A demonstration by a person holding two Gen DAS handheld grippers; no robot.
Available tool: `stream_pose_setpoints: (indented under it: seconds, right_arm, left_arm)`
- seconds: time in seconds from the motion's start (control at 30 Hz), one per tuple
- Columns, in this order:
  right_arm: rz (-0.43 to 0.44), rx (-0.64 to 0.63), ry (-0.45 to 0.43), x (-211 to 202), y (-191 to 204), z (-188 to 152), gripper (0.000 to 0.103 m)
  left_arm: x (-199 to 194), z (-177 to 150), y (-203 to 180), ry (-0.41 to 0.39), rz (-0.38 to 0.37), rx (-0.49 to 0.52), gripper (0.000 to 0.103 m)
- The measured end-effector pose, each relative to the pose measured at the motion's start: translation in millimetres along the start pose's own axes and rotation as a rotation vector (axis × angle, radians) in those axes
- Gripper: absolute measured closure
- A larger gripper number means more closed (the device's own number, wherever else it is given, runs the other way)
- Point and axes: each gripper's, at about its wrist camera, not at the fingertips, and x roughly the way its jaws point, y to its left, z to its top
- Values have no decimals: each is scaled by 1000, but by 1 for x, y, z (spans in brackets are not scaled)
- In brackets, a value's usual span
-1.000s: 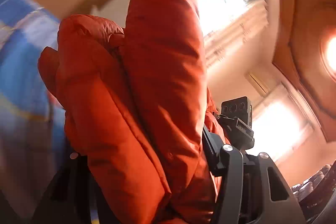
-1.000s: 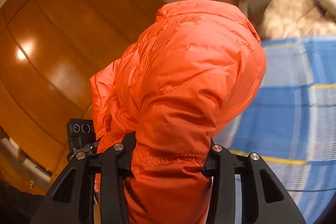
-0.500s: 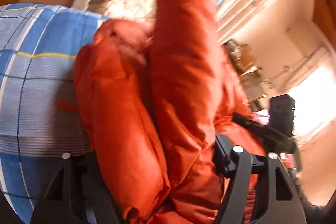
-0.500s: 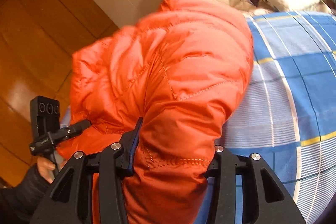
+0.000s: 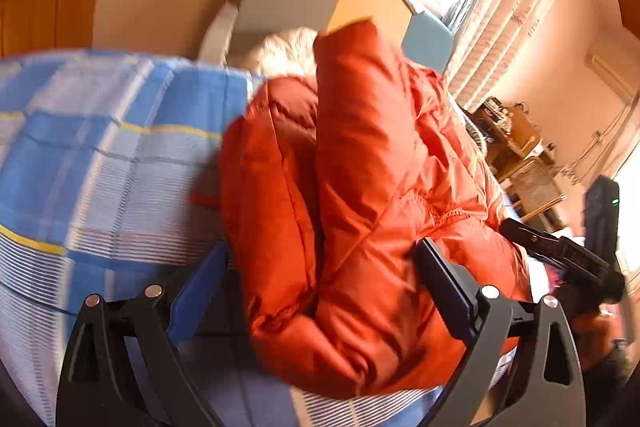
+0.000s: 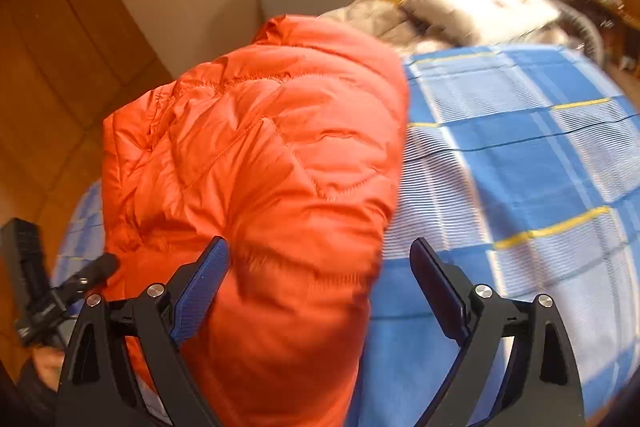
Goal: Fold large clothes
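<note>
Orange down jacket [image 5: 360, 211] bundled in thick folds on the blue checked bedspread [image 5: 100, 155], probably set down there to serve as the folding surface. Left gripper [image 5: 320, 279]: fingers [image 5: 444, 279] spread wide, the right-hand pad touching the jacket, the left-hand pad apart from it; no grip. Right of the jacket's far end lies a pale pillow [image 6: 480, 7]. Right gripper [image 6: 320, 275]: fingers [image 6: 200, 291] equally wide, the jacket's near edge lying between them, unclamped, the right-hand pad over bare bedspread
</note>
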Motion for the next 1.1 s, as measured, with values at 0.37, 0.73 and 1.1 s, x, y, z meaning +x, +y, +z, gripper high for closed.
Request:
stream_pose_setpoints:
  seconds: [0.37, 0.73, 1.1]
  right_arm:
    - [-187, -81, -121, -58, 52, -39, 6]
    - [-305, -123, -177, -98, 90, -85, 3]
    - [-407, -138, -222, -118, 96, -107, 3]
  left_arm:
    - [-83, -20, -31, -142, 194, 138, 2]
    - [-129, -54, -48, -203, 249, 157, 2]
    - [-147, -88, -57, -217, 270, 159, 2]
